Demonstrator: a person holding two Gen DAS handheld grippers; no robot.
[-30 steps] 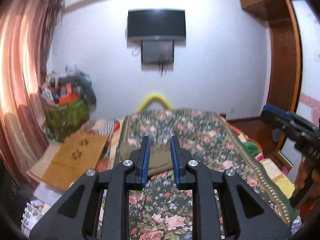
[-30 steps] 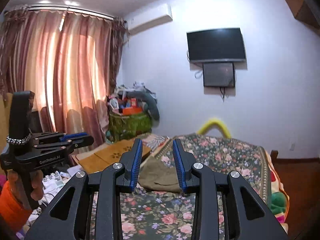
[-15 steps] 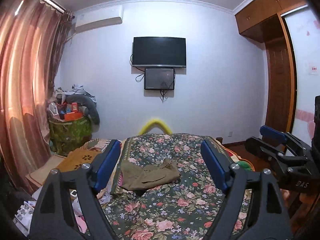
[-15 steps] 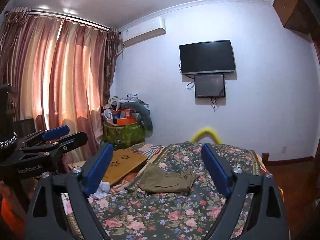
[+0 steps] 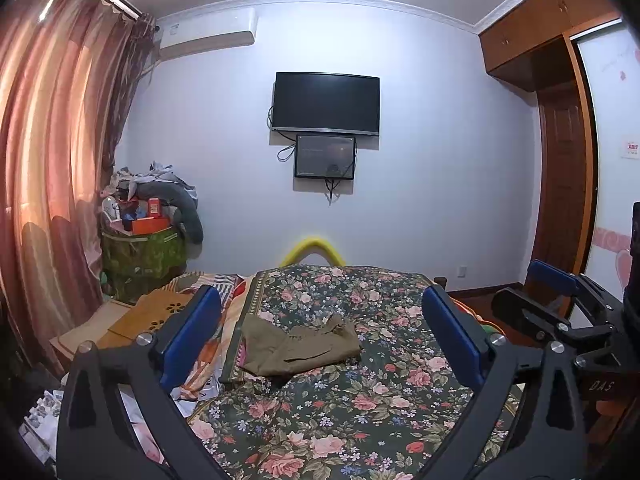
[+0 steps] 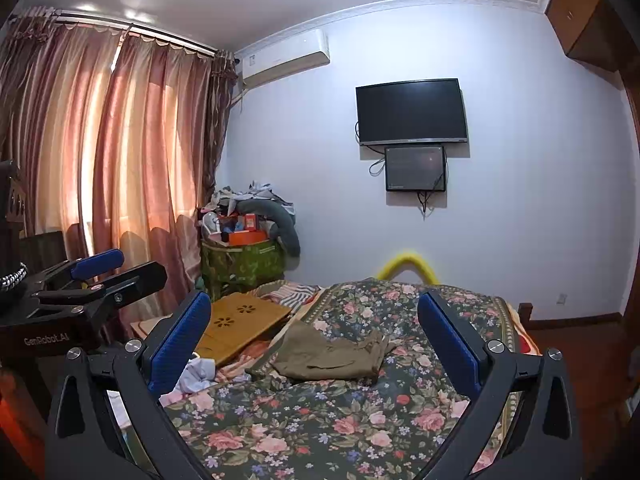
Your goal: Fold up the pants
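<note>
The olive pants [image 5: 298, 346] lay crumpled at mid-frame on the floral bed [image 5: 360, 408], long axis running left to right, well ahead of both the left gripper [image 5: 320, 340] and right gripper [image 6: 316, 340], whose jaws stood released and empty, neither clearly nearer.

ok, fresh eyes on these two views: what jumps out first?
The wide-open left gripper and right gripper, both hanging above the floral bedspread and holding nothing. Framed between the fingers in both views, the olive pants lie rumpled on the bed. Behind, a dark TV sits mid-wall, pink curtains glowing to the left.
</note>
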